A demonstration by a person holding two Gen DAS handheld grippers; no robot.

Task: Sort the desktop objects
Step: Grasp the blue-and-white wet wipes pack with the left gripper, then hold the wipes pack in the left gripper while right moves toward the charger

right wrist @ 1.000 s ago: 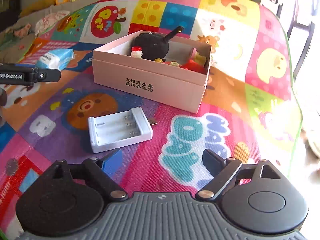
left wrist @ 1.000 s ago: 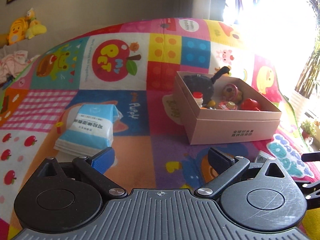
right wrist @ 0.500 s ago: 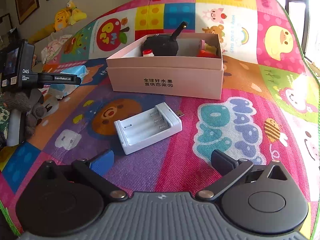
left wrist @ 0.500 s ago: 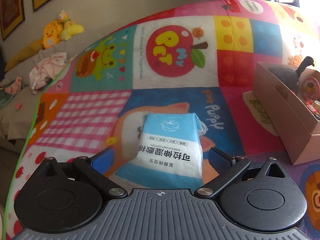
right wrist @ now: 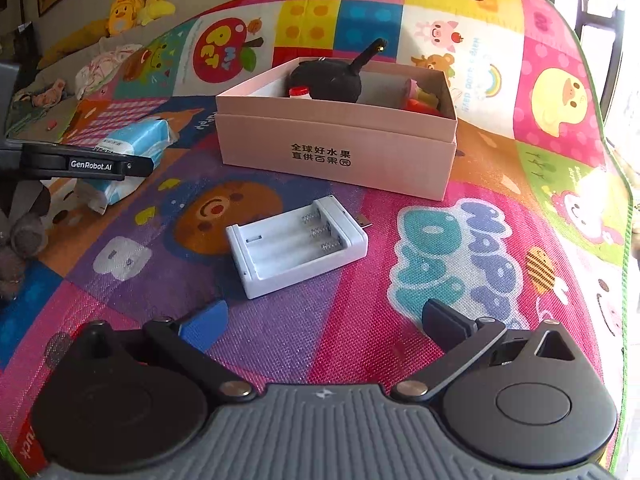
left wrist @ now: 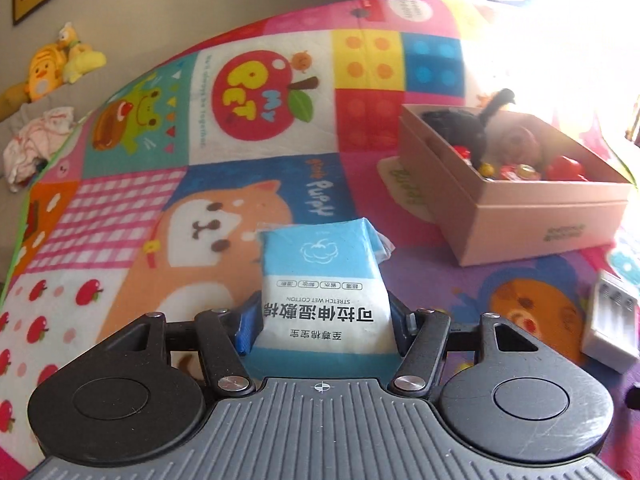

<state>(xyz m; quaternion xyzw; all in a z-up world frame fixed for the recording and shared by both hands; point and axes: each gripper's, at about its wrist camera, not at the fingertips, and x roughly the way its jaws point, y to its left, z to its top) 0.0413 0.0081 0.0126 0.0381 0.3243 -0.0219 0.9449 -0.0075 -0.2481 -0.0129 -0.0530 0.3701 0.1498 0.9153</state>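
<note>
My left gripper (left wrist: 324,320) is shut on a blue and white wet-wipe pack (left wrist: 322,276), its jaws pressing both sides of the pack. The pack also shows in the right wrist view (right wrist: 128,152), held by the left gripper (right wrist: 92,166). A pink cardboard box (left wrist: 532,224) holding a black plush toy (left wrist: 460,128) and small red toys stands at the right; it also shows in the right wrist view (right wrist: 336,152). My right gripper (right wrist: 324,320) is open and empty, just short of a white battery charger (right wrist: 296,244), which also shows in the left wrist view (left wrist: 612,320).
Everything lies on a colourful cartoon play mat (right wrist: 460,248). Yellow plush toys (left wrist: 52,68) and crumpled clothes (left wrist: 36,140) lie beyond the mat's far left edge. Bright window light washes out the far right.
My left gripper has closed on the wet-wipe pack and turned right, bringing the box into view. My right gripper has edged closer to the battery charger.
</note>
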